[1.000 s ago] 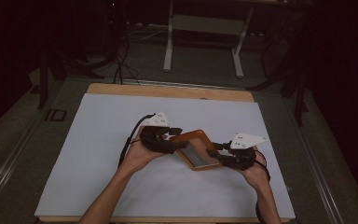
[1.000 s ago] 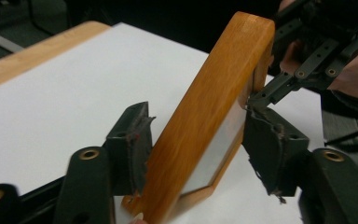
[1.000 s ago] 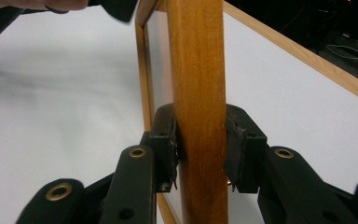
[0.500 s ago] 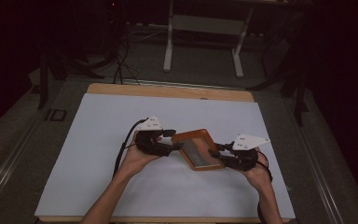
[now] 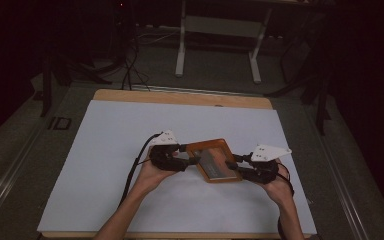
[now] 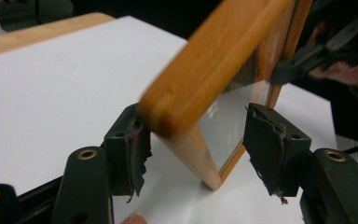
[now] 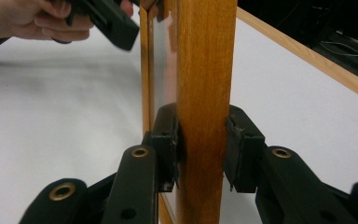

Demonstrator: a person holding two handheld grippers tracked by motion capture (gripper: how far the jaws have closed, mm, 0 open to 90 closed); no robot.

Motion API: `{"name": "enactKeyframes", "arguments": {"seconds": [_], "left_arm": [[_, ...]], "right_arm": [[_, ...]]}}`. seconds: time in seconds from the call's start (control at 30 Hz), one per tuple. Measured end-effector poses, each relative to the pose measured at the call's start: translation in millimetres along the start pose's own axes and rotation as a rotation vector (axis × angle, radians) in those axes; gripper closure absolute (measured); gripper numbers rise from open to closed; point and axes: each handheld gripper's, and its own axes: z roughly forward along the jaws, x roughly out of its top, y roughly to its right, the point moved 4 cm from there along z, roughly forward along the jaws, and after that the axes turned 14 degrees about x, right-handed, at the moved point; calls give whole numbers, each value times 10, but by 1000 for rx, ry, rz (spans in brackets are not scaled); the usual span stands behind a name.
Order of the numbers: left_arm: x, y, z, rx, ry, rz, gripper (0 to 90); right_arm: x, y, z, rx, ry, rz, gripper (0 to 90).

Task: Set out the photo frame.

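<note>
The surface (image 5: 105, 165) is the largest thing here, a wooden top under a white sheet that leaves a strip of bare wood along the far edge. On the dark floor beyond that edge stand a pale metal frame (image 5: 220, 45) and some loose cables (image 5: 130, 65); none of it reaches the work. The white sheet around the hands is bare.

Toward the near edge, a little right of the middle, a wooden picture frame (image 5: 214, 161) sits between the two hands. From above it looks flat and slightly turned, orange-brown with a grey glass pane. The close views show more: it is tipped up, one corner down on the sheet, and the wood is thick with rounded corners and a glossy grain.

The left tool (image 5: 190, 155) meets the frame's left side. Its own view shows its jaws spread, one on each side of a frame corner (image 6: 177, 102), the right pad clear of the wood; whether the left pad touches cannot be told. The jaws have just narrowed a little around that corner.

The right tool (image 5: 234, 167) is at the frame's right side. Its own view shows both pads pinching the frame's bar (image 7: 205, 93), with the left tool and hand (image 7: 32, 18) at the frame's far end.
</note>
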Motion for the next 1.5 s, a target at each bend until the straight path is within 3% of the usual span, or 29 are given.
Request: {"name": "enactKeyframes", "arguments": {"seconds": [0.33,0.43,0.73,0.87,0.97,1.17,1.33,1.5], "left_arm": [[-157,138,254,7,-60,34,481],[-181,164,274,13,-62,40,519],[-211,213,286,66,-102,113,579],[-213,197,287,46,-96,62,632],[-211,202,289,41,-95,59,638],[-205,208,310,14,-100,72,623],[-151,193,345,1,-72,45,468],[-130,214,372,-2,-70,59,450]], "right_arm": [[-27,10,-24,0,-2,5,681],[-41,10,-38,1,-5,9,681],[-76,31,-69,4,-9,27,680],[-117,65,-99,6,-3,63,681],[-134,68,-110,9,-1,67,682],[-141,64,-117,17,-9,43,682],[-121,46,-105,17,-17,19,682],[-126,46,-107,18,-15,16,682]]}}
